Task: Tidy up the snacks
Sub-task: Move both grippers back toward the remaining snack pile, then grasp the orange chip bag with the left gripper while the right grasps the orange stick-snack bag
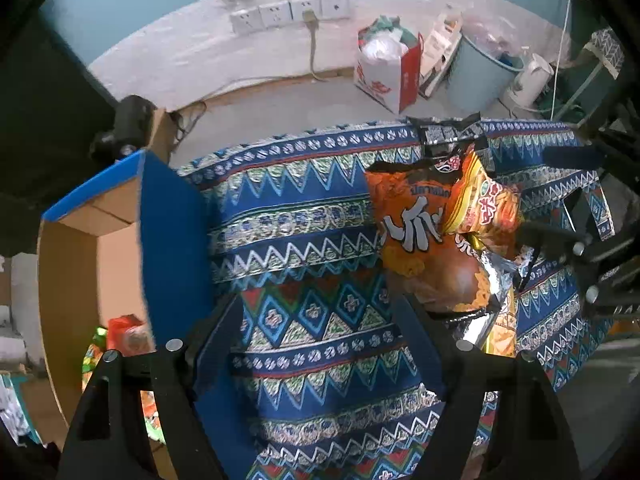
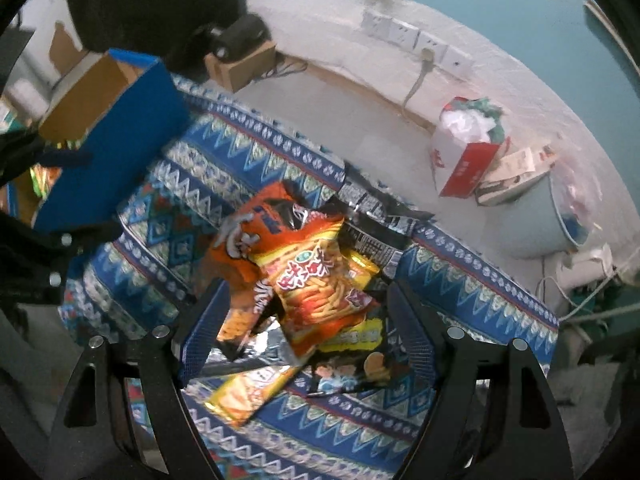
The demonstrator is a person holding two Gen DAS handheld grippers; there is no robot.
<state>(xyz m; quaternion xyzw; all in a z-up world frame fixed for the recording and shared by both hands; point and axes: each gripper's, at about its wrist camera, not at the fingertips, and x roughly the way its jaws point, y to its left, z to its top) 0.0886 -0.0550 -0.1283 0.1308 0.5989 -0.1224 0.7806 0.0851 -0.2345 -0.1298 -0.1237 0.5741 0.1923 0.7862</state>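
Snack bags [image 2: 304, 280] heaped on patterned cloth [image 2: 460, 280] — blue box [image 2: 120, 132] beside.

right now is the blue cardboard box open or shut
Open. The blue cardboard box shows its brown inside, one blue flap standing up, and snack packets are visible inside through the open top.

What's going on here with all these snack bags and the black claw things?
A person is sorting snacks with a hand-held gripper in each hand. The right hand-held gripper hangs open over a pile of snack bags on a patterned cloth, gripping nothing. The left hand-held gripper is open over bare cloth, between the pile and a blue cardboard box that already holds some packets.
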